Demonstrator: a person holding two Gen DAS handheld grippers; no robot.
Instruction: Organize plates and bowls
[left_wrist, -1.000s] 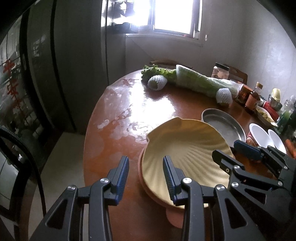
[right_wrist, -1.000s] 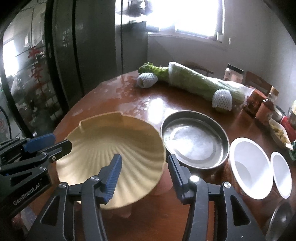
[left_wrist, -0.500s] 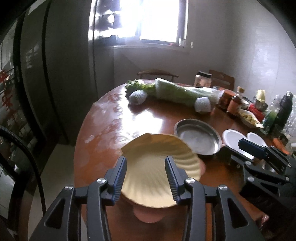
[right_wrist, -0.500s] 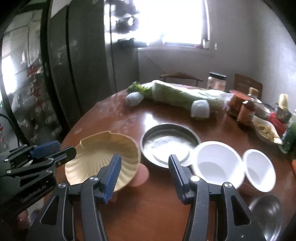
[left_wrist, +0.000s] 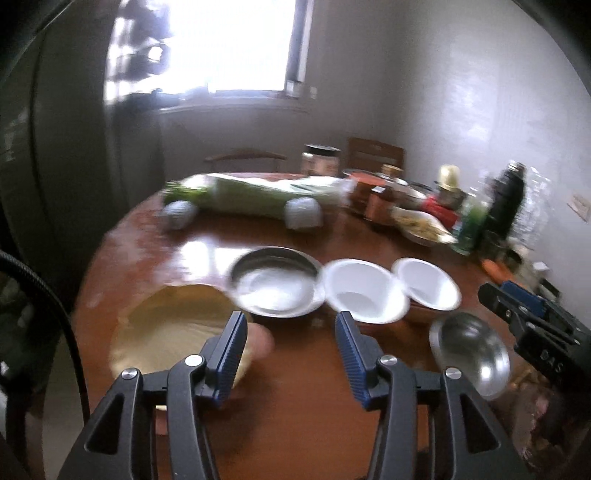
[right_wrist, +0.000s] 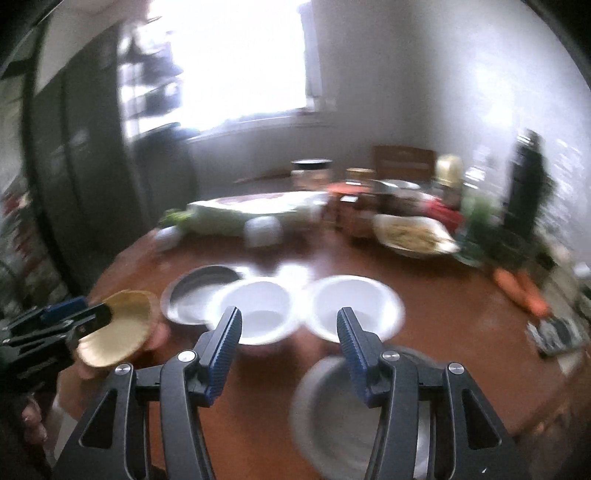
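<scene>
**Both tools empty, dishes waiting in a row**

Left tool (left_wrist: 290, 354) standing apart, jaws just been opening, nothing between them. Right tool (right_wrist: 288, 354) apart too, gap empty, pads touching nothing. Yellow shell plate (left_wrist: 173, 332) resting on the counter (left_wrist: 303, 413) at about nine o'clock from the left tool, with something pink peeking out from under its rim. Steel plate (left_wrist: 275, 282) just past it at twelve o'clock, then two white bowls: larger white bowl (left_wrist: 364, 291) at one o'clock, rim against the steel plate, smaller white bowl (left_wrist: 428, 282) just beside it. Steel bowl (left_wrist: 469, 360) nearest, at three o'clock, close to the counter edge. Cabbage, jars and bottles crowding the far side, well apart from the dishes; much blur, so fine detail not readable.

Step in hand, by the look of it: between picks, shell plate seemingly set down, next dish not yet chosen. Next move likely calling for a reach toward the steel plate or a white bowl, one jaw over a rim and one under, a firm close, then a lift clear of the neighbours before stacking like with like.
</scene>
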